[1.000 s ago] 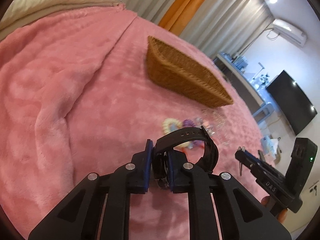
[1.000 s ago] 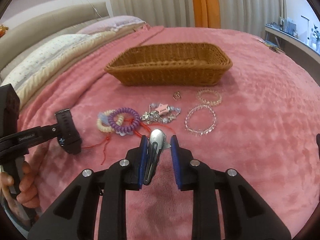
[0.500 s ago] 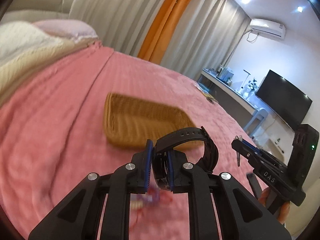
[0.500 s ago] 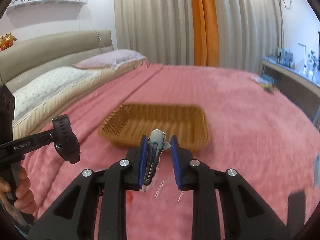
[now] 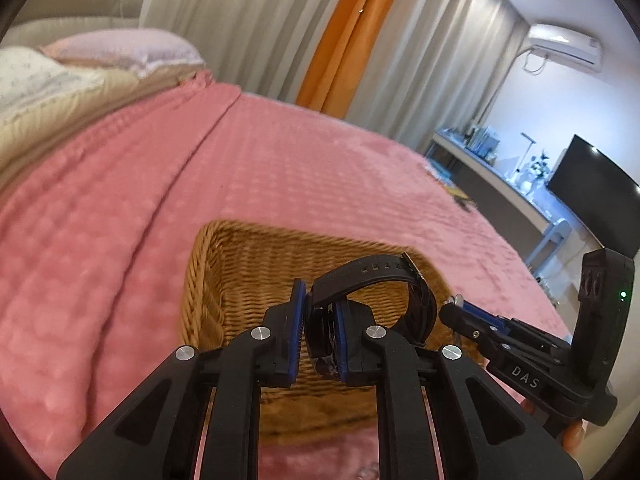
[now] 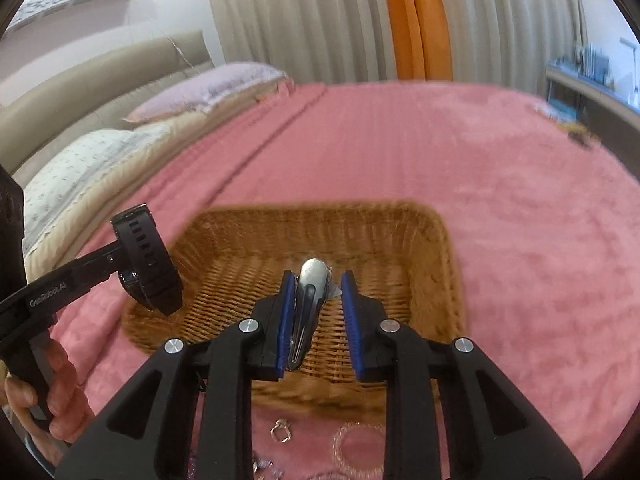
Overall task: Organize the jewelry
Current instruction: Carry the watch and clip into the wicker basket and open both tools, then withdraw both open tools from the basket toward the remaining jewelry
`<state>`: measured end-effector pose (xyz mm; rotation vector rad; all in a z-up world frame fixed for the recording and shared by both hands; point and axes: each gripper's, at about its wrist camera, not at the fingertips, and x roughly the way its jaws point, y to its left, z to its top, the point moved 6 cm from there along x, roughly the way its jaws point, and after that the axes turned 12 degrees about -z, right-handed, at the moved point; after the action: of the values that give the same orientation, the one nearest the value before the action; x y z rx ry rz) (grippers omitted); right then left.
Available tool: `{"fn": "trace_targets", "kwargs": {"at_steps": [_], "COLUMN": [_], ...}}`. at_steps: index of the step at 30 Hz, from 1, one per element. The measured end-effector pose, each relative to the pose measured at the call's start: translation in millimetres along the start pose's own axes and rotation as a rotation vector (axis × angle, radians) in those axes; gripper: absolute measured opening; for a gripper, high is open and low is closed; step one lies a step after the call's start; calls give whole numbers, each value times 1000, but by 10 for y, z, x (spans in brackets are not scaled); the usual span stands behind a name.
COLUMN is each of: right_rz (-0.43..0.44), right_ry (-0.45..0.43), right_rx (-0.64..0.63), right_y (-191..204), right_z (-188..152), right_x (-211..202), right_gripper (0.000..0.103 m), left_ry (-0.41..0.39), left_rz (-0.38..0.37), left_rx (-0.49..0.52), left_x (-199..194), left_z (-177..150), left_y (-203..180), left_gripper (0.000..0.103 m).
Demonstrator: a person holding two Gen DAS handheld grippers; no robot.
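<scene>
Black plastic fingers with blue pads frame both of my views. My left gripper (image 5: 318,320) is clamped almost closed on the case of a black watch (image 5: 372,280), whose buckled strap loops up and off to the right of the pads. My right gripper (image 6: 318,316) stands narrow, with a silver hair clip (image 6: 308,304) upright between the pads; it lies against the left pad, and I cannot tell whether the right pad touches it. In the right view the left gripper (image 6: 120,264) reaches in from the side, the watch (image 6: 146,260) hanging over the left rim of the basket, and a hand (image 6: 44,392) grips its handle at the lower edge. Just below my right fingers, on the pink blanket (image 6: 520,240), lie a small metal ring (image 6: 282,430) and a clear beaded bracelet (image 6: 356,446), both on the near side of the basket. Beyond the fingertips sits the wicker basket (image 6: 440,264), both grippers hovering over it. Farther off are pillows (image 6: 100,160) at the bed's head, then grey curtains with an orange panel (image 6: 416,20). The left view adds a dark screen (image 5: 592,196) and a wall air conditioner (image 5: 564,46).
</scene>
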<state>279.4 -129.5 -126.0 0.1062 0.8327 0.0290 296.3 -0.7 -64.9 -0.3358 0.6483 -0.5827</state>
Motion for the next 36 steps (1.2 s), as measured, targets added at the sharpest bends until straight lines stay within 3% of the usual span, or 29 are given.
{"fn": "trace_targets", "kwargs": {"at_steps": [6,11,13,15,16,18,25,36], "right_rz": [-30,-44,-35,-38,-35,-28,15,-12], "right_ry": [96,102,98,87,76,64,23,-63], "right_rx": [-28,-40,-32,-21,-15,-12,7,-41], "right_y": [97,118,98,46,30,14,-50,-125], "right_z": [-189,-251,-251,-245,-235,-209,-293,-798], "right_x": [309,326,297,247,205,130,-385,-1161], "right_gripper": [21,22,25,38,44,44,44,45], "left_ry": [67,118,146,169,167,180,151,44], "left_rz": [46,62,72,90,84,90,86,34], "left_rx": [-14,-23,-23,-11,-6,4,28,0], "left_x": [217,305,322,300,259,157,-331,-1159], "left_z": [-142,-198,-241,-279,-281,-285,-302,-812], "left_y": [132,185,211,225,212,189,67,-131], "left_gripper": [12,15,30,38,52,60,60,60]}}
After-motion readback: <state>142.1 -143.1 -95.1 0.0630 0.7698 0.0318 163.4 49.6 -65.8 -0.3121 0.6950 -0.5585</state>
